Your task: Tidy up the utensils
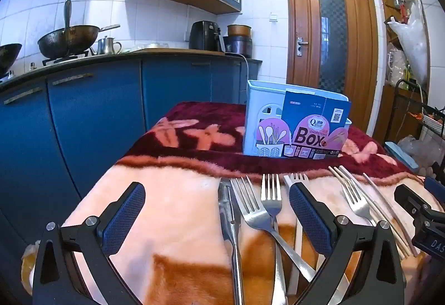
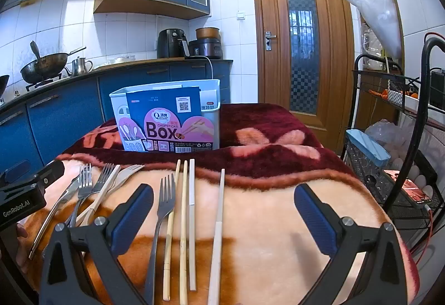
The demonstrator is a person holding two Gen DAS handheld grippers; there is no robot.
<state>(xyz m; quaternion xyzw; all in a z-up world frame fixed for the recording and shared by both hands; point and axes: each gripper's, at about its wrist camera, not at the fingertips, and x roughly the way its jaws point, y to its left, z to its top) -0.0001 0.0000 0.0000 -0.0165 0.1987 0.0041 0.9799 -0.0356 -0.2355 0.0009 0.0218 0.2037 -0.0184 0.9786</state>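
— Where do your tools stand?

— Your left hand-held gripper [image 1: 217, 214] is spread wide and empty above the steel forks [image 1: 271, 204]; its right finger hides one fork's handle. Your right hand-held gripper [image 2: 224, 217] gapes too, over the pale chopsticks [image 2: 183, 221].

— And the holder?

— The light-blue plastic chopstick box [image 2: 214, 110] stands behind them on the blanket-covered table [image 2: 278, 221]; its inside is hidden from you.

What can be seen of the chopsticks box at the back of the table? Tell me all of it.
The chopsticks box is a pale blue-white plastic holder, upright, open-topped, with cut-out slots in its front wall. A dark blue and pink cardboard sleeve printed "Box", with a QR code, covers most of the front. It stands on the dark red part of the blanket, beyond the forks and chopsticks, touched by neither tool.
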